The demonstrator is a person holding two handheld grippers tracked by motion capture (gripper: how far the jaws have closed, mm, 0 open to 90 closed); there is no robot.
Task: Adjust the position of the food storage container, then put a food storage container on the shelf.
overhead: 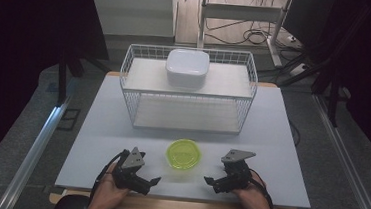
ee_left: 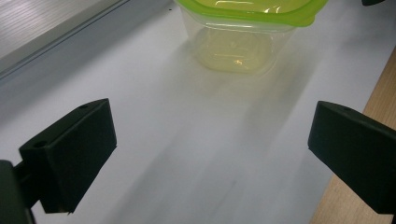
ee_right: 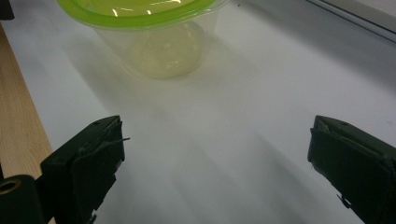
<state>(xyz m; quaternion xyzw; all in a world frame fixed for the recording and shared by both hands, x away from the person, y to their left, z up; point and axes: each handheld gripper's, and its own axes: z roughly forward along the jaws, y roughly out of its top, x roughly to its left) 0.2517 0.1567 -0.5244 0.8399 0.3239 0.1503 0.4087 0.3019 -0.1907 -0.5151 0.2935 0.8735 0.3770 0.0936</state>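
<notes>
White lidded box (overhead: pixel 187 67) atop wire rack (overhead: pixel 188 92), high view

A lab-style recording bay: a white-topped table (overhead: pixel 95 142) stands on grey floor between aluminium rails (overhead: pixel 31 152), dark curtains (overhead: pixel 22 46) either side, loose cables (overhead: pixel 256 37) and a desk frame (overhead: pixel 241 13) beyond the grippers.

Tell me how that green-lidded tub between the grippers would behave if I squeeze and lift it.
The tub looks like thin clear plastic and seems empty, so it is probably light and may flex under the jaws. Its walls taper to a narrower base and look glossy, so a grip could slip. It is likelier to slide on the table than tip.
</notes>
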